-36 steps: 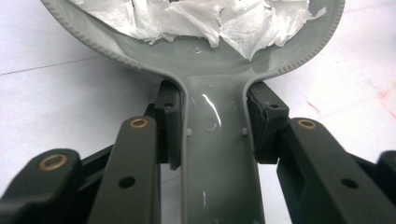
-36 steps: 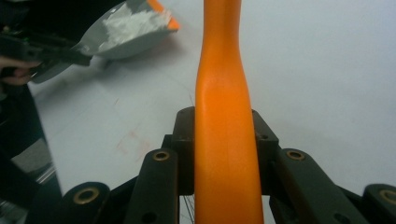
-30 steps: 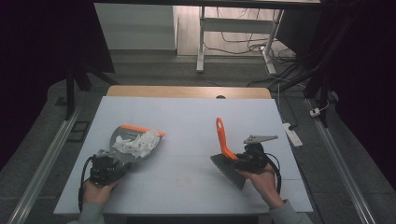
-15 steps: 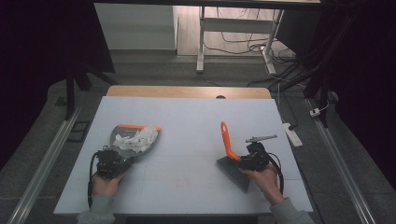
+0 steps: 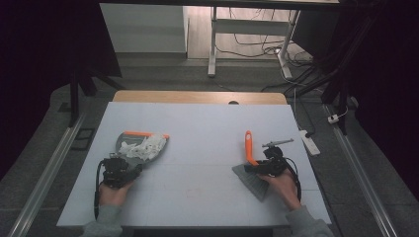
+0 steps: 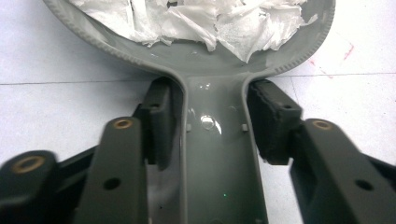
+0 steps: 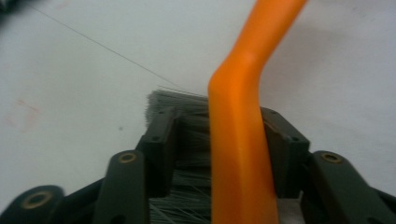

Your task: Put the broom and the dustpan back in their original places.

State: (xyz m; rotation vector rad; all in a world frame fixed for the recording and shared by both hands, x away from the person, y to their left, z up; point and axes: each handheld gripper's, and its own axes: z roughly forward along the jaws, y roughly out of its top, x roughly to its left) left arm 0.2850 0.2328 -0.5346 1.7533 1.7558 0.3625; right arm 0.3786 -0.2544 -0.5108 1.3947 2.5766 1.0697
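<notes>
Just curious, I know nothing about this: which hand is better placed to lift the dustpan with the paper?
Left. The left gripper straddles the handle of the dustpan; its jaws have just been opening. The right gripper is across the table, its jaws likewise opening around the brush.

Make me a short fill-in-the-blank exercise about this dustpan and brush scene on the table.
1. The grey dustpan holds torn pieces of white ____.
2. The hand brush at the right gripper has a handle coloured ____.
3. The handle of the dustpan lies between the jaws of the ____ gripper.
4. The brush's grey bristles rest on the white ____.

Missing words: paper; orange; left; table
</notes>
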